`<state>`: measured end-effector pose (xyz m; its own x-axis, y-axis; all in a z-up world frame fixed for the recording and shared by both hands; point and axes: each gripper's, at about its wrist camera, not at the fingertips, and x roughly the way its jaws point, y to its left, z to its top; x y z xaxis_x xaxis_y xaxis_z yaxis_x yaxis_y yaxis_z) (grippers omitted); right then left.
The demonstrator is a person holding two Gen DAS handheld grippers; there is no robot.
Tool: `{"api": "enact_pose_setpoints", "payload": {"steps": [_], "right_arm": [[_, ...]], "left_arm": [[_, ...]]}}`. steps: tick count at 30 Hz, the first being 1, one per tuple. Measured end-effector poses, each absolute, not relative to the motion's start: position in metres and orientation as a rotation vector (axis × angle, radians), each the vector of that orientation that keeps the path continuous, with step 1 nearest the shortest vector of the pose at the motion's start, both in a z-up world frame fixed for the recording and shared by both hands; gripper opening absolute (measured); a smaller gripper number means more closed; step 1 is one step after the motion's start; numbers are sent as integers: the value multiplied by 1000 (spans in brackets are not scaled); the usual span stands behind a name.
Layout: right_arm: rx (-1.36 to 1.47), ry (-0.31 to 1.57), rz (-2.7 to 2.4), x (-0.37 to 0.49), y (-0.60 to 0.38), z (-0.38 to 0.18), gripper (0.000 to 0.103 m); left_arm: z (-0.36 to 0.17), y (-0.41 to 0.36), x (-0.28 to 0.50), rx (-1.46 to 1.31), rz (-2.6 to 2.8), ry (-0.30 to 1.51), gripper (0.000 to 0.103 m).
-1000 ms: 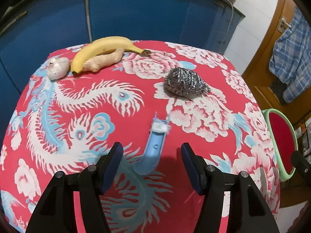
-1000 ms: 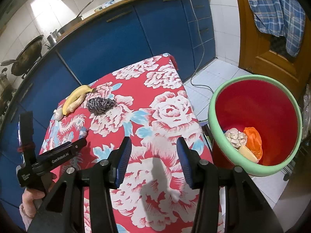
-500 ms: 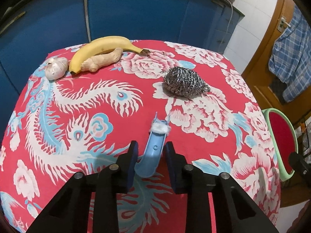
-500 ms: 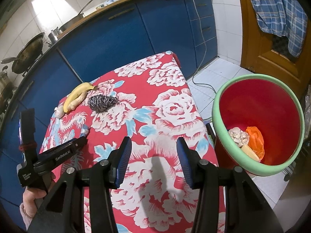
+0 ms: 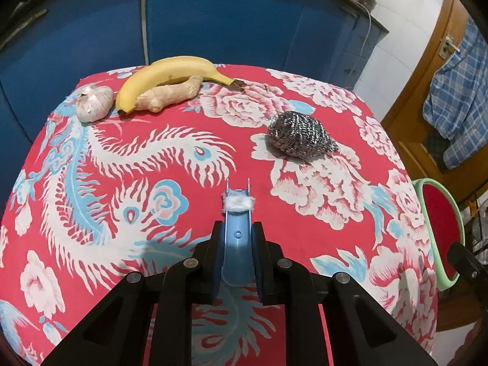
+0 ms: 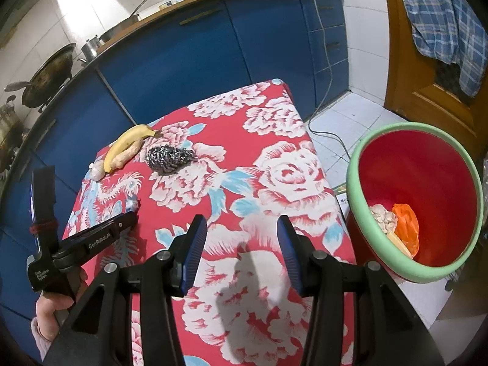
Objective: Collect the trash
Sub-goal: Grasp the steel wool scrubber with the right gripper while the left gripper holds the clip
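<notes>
Left wrist view: left gripper (image 5: 237, 254) is clamped on the blue razor (image 5: 237, 244) handle (light, stiff plastic, probably slippery), low over the table (image 5: 91, 183). Right gripper (image 6: 242, 245) hangs spread wide, holding nothing.

Kitchen's got blue cabinets (image 6: 189, 61) all along, white tiled floor (image 6: 344, 116), a wooden door (image 6: 427, 70) with a plaid shirt (image 6: 442, 21) hanging.

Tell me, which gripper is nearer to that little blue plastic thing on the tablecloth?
Left. The left gripper is shut on the blue plastic piece. The right gripper is open and empty, off toward the red bin.
</notes>
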<state>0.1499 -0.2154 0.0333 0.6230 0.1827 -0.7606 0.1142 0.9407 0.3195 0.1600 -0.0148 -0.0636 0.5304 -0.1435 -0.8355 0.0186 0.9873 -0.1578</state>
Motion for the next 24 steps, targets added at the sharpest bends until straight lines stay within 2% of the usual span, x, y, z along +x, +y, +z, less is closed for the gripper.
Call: {"api": "enact_pose_setpoints", "payload": {"steps": [15,24], "right_arm": [[300,884,123,195,-176,44,50],[292,916,146,235,-144,28,52]], "left_arm": [[-39,25,173,-197,-30,937,17],[-48,48,183,-261,-11,936,17]]}}
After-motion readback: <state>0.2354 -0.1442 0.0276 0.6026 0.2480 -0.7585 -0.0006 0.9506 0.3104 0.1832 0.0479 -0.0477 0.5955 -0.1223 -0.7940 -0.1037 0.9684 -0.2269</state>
